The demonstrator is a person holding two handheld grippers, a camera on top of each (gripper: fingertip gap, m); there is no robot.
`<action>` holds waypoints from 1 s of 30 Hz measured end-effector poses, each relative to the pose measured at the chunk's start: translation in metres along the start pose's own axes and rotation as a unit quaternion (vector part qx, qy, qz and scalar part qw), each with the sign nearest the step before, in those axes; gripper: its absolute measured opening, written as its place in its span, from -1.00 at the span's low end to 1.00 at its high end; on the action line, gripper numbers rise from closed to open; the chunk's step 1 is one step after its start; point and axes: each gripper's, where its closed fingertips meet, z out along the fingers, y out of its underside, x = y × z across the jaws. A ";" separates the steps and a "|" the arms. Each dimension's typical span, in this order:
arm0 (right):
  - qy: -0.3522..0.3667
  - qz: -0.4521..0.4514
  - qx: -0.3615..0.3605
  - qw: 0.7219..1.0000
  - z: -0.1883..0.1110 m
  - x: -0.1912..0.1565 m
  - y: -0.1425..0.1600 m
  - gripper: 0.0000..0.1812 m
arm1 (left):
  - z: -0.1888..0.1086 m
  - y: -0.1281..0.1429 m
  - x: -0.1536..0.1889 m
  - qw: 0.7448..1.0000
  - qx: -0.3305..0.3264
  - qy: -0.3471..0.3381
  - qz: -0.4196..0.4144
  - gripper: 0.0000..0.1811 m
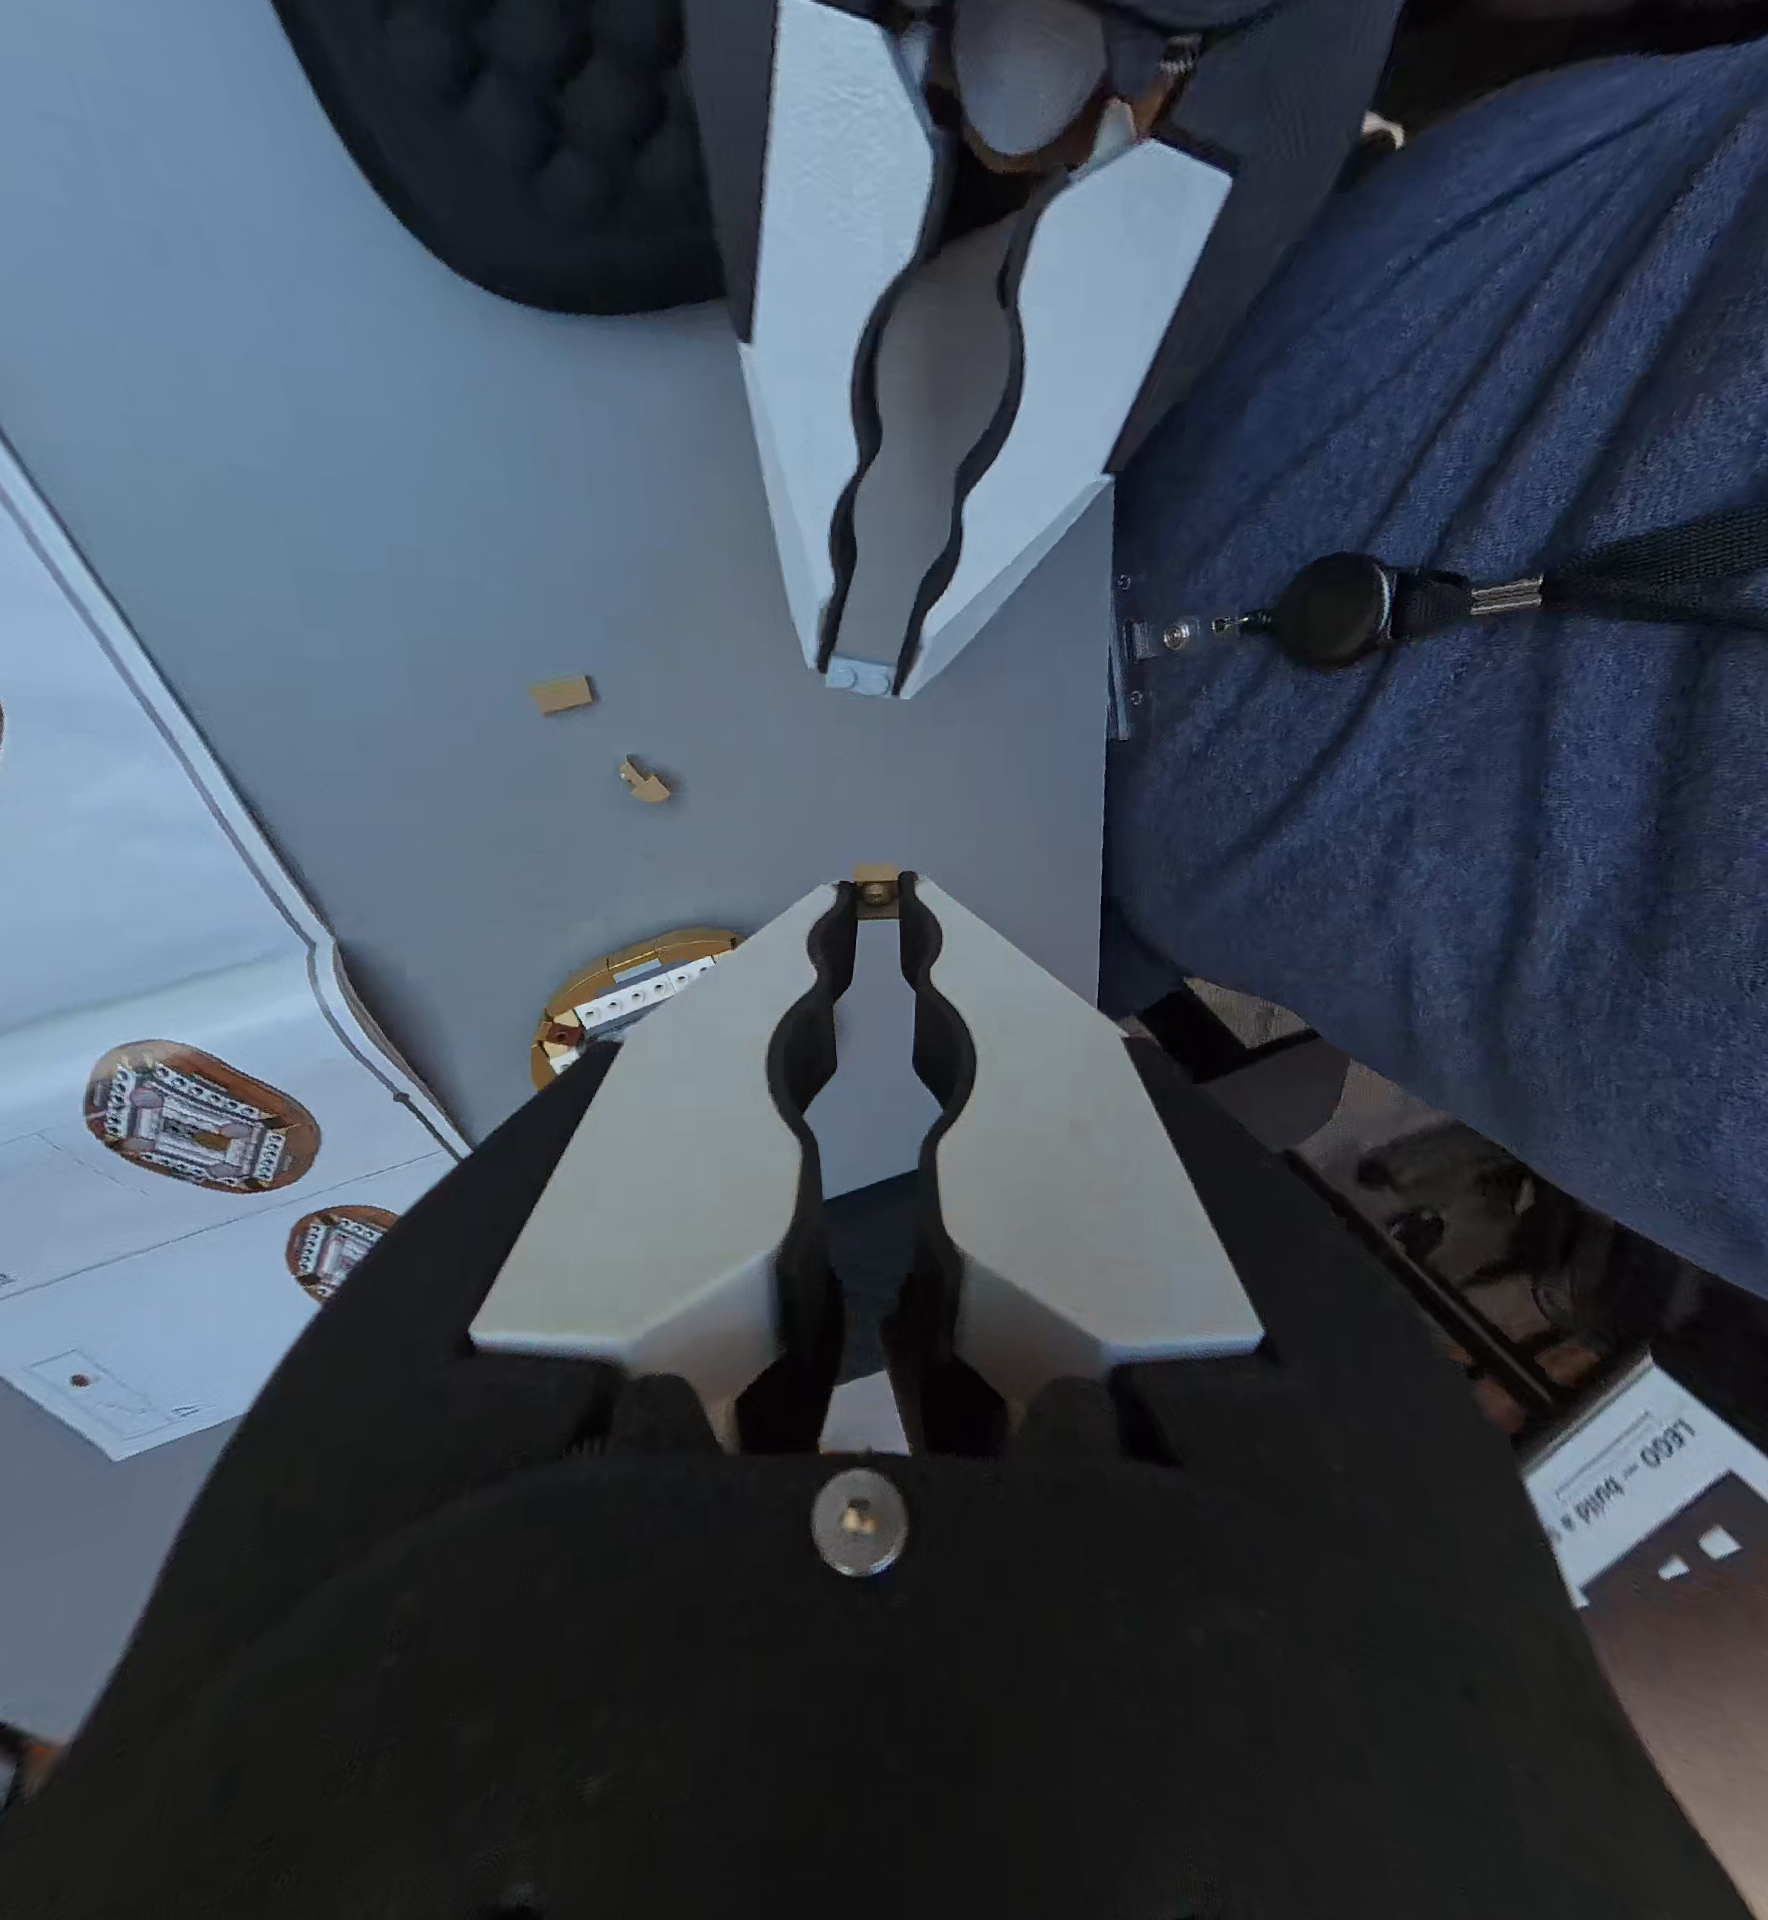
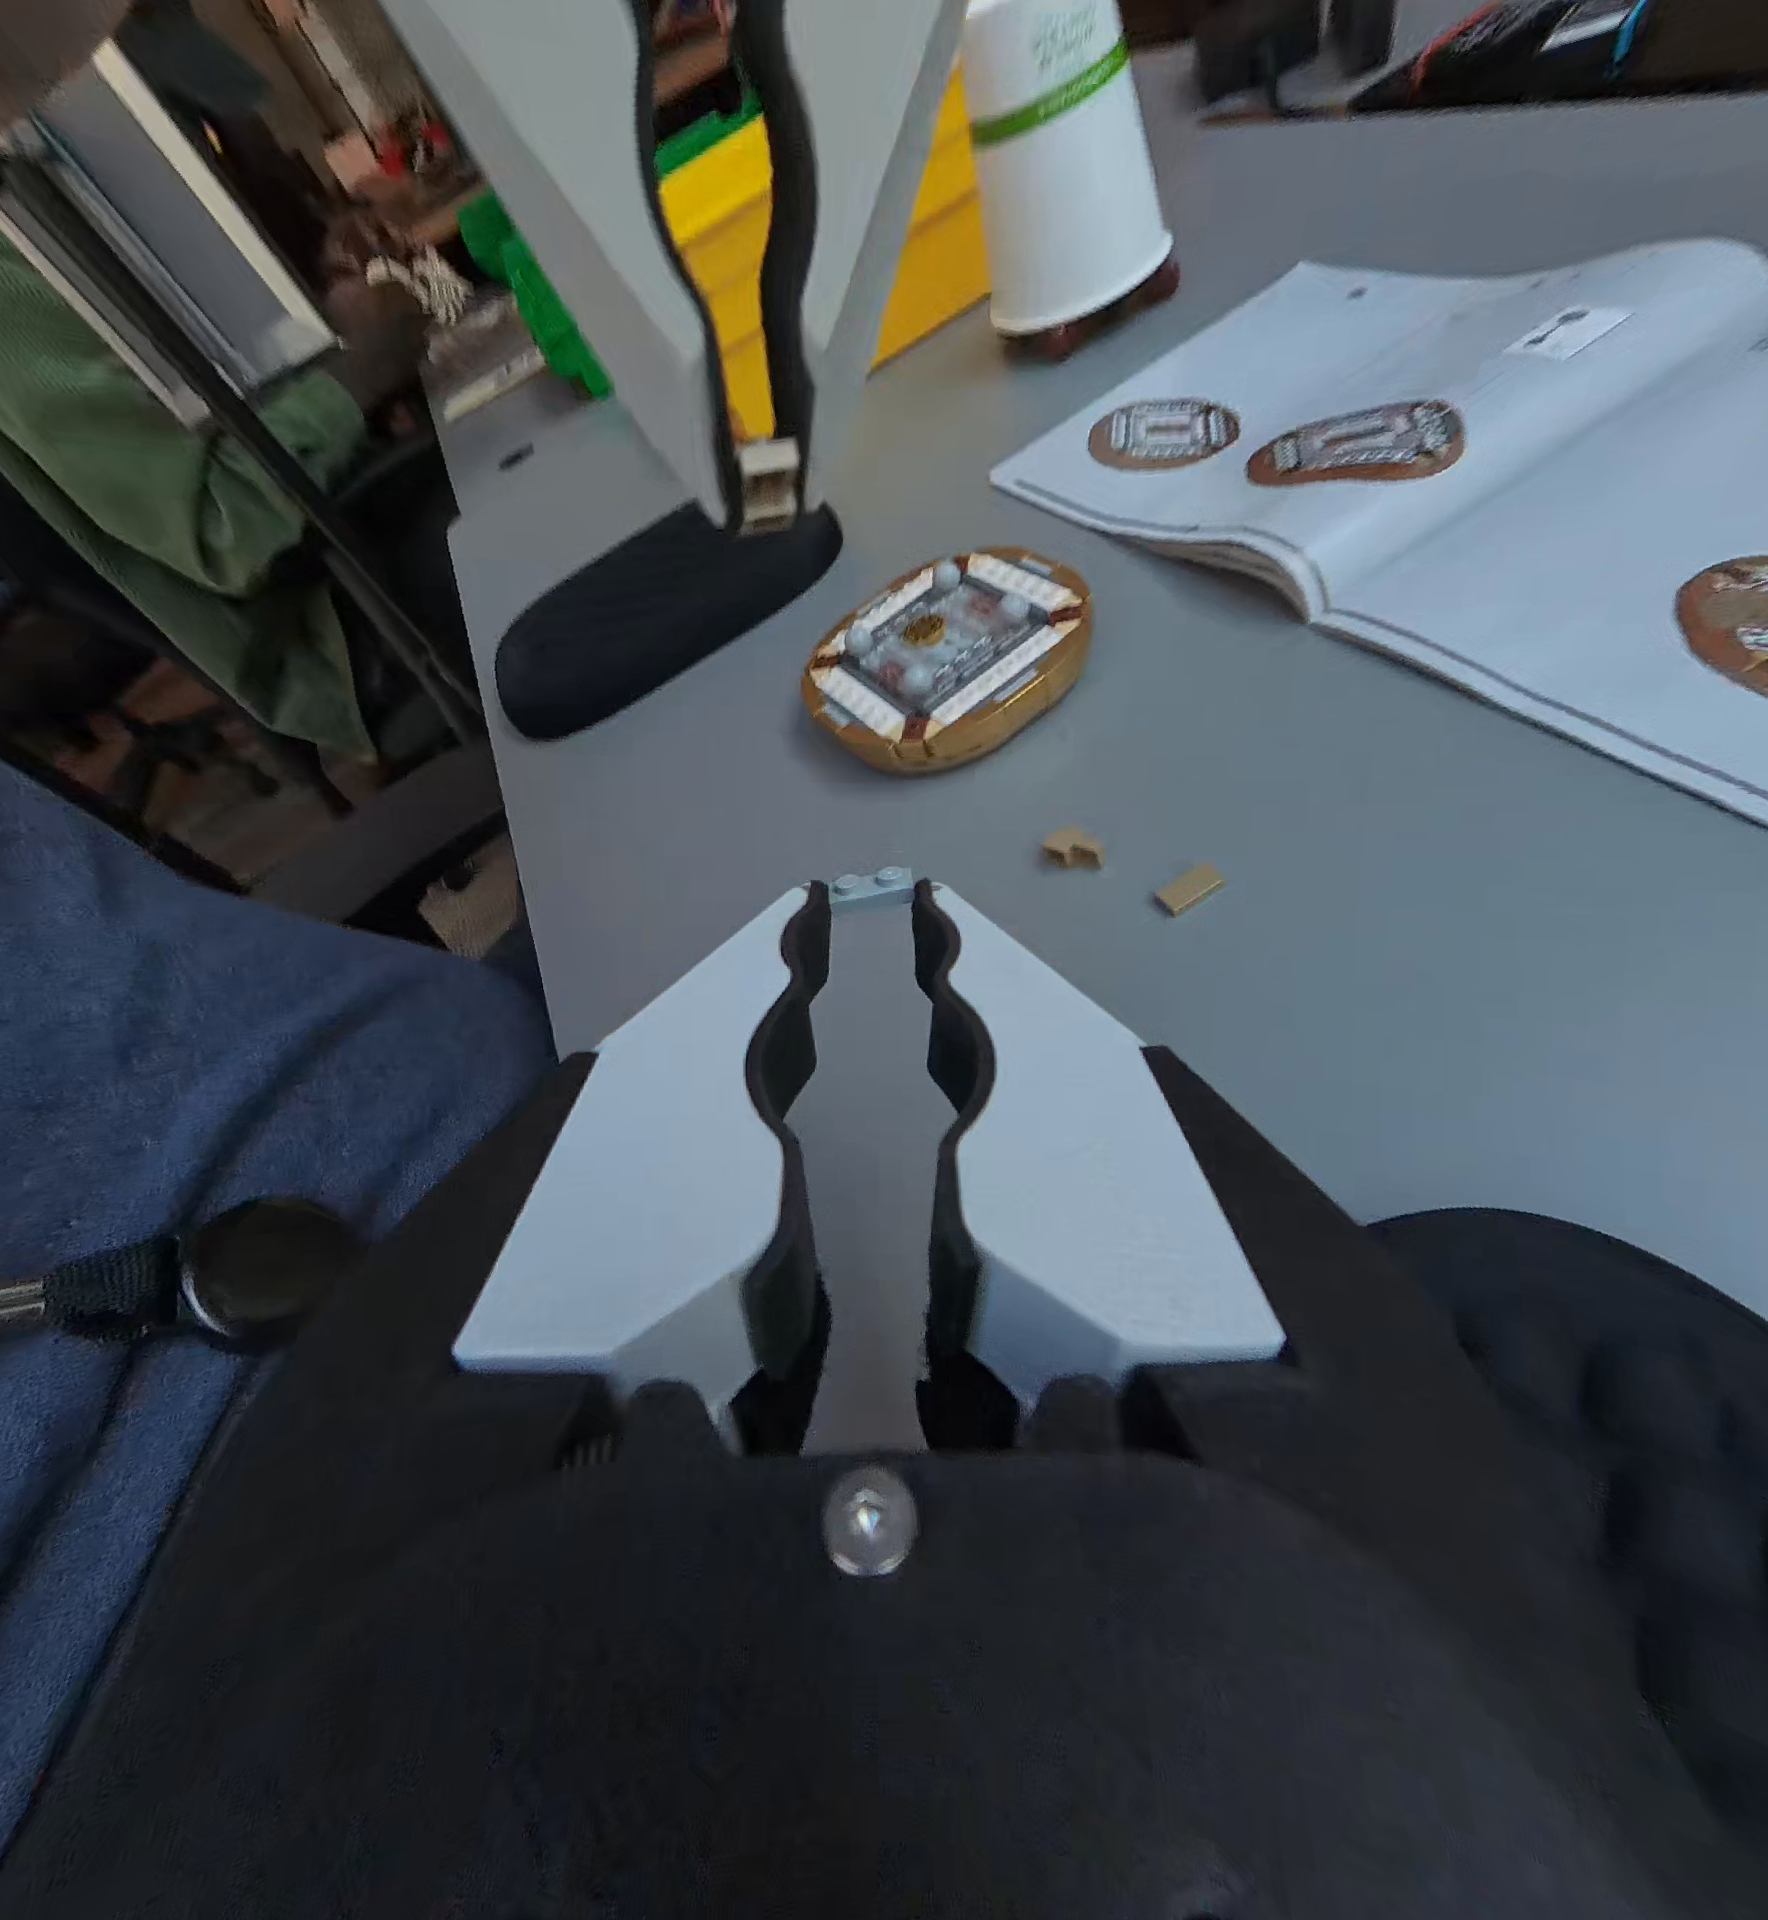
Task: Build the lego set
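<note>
We hold a tan piece (image 1: pixel 875 894) clamped in the left hand-held gripper (image 1: pixel 875 885) and a grey two-stud plate (image 2: pixel 867 888) in the right hand-held gripper (image 2: pixel 867 885). The tips face each other, near but apart above the tabletop (image 2: pixel 1379 1039), with the plate's long axis spanning its jaws.

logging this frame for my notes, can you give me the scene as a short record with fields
left gripper: shut on a small tan lego piece
right gripper: shut on a light grey two-stud lego plate
loose parts: tan tile and tan notched piece, lying apart on the grey table
build: oval gold-rimmed lego model, resting on the table, untouched
reference: instruction booklet, open, beyond the model
other: black wrist rest, white cup
</note>
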 end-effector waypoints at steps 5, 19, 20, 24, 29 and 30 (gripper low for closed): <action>0.035 -0.072 -0.142 0.987 0.036 -0.005 0.032 -0.83 | -0.003 0.033 0.001 0.995 0.086 -0.028 -0.049 -0.93; 0.022 -0.110 -0.223 0.968 0.074 -0.017 0.053 -0.82 | 0.031 0.086 0.028 0.988 0.148 -0.014 -0.048 -0.93; 0.025 -0.109 -0.222 0.969 0.074 -0.016 0.053 -0.82 | 0.033 0.087 0.026 0.987 0.152 -0.012 -0.049 -0.93; 0.030 -0.112 -0.216 0.969 0.073 -0.016 0.054 -0.81 | 0.038 0.090 0.021 0.983 0.173 0.002 -0.061 -0.93; 0.039 -0.125 -0.202 0.971 0.063 -0.015 0.050 -0.71 | 0.048 0.095 0.022 0.983 0.171 0.024 -0.065 -0.93; 0.033 -0.130 -0.181 0.974 0.061 -0.019 0.042 -0.71 | 0.049 0.094 0.023 0.982 0.174 0.028 -0.062 -0.93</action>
